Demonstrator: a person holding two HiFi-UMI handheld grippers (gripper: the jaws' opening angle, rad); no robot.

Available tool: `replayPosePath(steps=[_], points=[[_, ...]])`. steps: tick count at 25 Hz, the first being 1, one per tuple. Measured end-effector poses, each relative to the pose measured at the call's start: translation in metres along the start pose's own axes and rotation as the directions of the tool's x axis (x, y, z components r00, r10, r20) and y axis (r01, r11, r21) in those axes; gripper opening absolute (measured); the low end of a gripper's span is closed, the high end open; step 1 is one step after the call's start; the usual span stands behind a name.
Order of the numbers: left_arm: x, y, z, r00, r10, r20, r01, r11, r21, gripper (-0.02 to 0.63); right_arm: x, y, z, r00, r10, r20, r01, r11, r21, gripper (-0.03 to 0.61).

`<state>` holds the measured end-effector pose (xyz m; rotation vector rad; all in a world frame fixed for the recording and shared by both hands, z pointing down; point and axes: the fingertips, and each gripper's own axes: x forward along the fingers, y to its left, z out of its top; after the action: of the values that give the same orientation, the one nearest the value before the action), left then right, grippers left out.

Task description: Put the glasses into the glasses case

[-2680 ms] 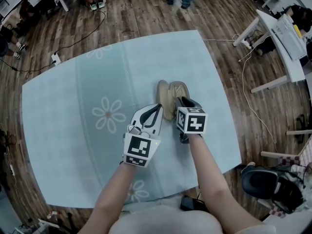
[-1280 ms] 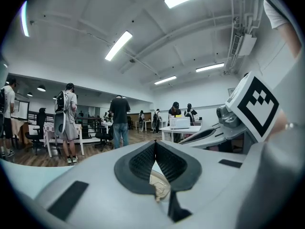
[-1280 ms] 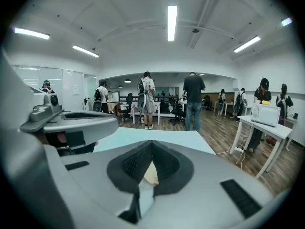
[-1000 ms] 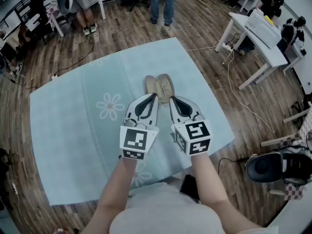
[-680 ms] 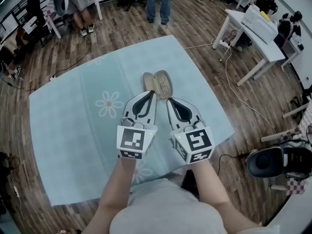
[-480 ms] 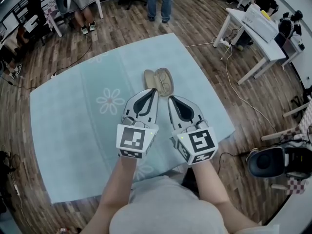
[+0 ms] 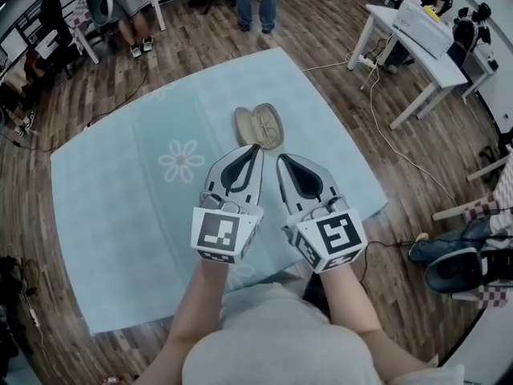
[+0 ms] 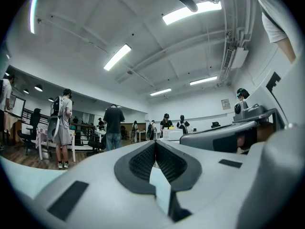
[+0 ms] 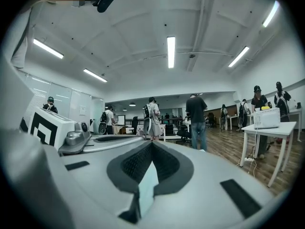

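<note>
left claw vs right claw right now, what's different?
Left claw slants right, its tip by the open glasses case; right claw slants left, its tip a little farther from the case. Left claw's marker cube shows a different pattern from right claw's marker cube. Shared: both are shut on nothing.

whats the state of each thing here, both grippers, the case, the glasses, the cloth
left gripper: jaws shut, nothing between them, held above the table
right gripper: jaws shut, nothing between them, held beside the left one
tan oval glasses case: open, both halves lying flat
thin-framed glasses: lying inside the open case's right half
light blue flowered tablecloth: spread flat over the table
</note>
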<state>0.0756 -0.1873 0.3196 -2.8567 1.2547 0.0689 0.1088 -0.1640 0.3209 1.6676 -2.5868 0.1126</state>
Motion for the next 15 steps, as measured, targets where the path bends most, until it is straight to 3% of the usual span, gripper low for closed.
replayPosePath(steps=[15], points=[[-0.009, -0.017, 0.01, 0.999, -0.039, 0.022, 0.039, 0.999, 0.018, 0.009, -0.01, -0.003, 0.006, 1.0, -0.024, -0.002, 0.024, 1.0, -0.016, 0.006]])
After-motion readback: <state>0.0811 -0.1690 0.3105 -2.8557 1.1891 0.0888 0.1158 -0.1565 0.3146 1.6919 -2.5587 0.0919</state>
